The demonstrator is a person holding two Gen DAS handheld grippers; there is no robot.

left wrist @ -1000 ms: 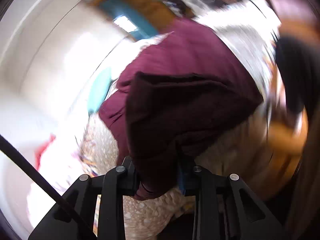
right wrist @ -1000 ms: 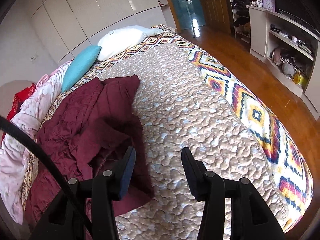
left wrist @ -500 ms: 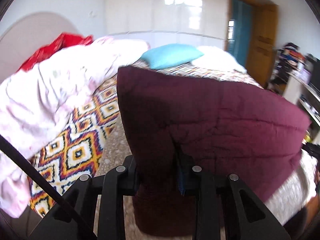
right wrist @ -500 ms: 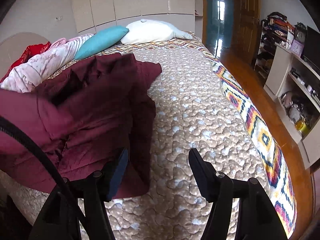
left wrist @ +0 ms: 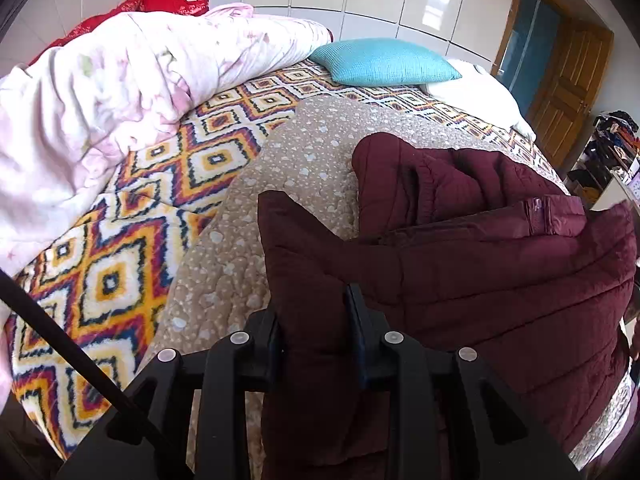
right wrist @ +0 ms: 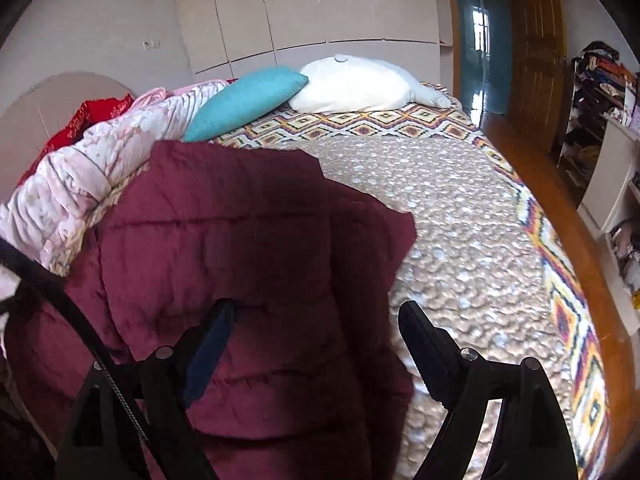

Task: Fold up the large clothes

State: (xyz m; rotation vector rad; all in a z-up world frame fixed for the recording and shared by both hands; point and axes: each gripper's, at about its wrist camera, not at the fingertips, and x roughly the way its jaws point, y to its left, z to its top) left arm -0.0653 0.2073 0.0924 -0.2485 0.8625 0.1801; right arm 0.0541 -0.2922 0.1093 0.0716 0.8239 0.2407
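the maroon quilted jacket (left wrist: pixel 500 280) lies bunched on the near part of the bed (right wrist: pixel 460 216), over the beige bedspread, with one edge lifted toward the cameras. it looks soft, puffy and fairly light for its bulk. the padding should compress under a pinch, and the smooth shell could slide, so a hold on a seam, hem or doubled edge seems safer than one on a flat panel. being limp, it will sag between two holds unless they are taken well apart.

the left gripper (left wrist: pixel 316 320) has its fingers narrow and pinched on a fold of the jacket, which rises between them. the right gripper (right wrist: pixel 316 332) is opening. its fingers (right wrist: pixel 420 340) stand wide, with jacket fabric lying between them but not pressed. a teal pillow (right wrist: pixel 244 100) and a pink duvet (left wrist: pixel 112 80) sit at the far left.
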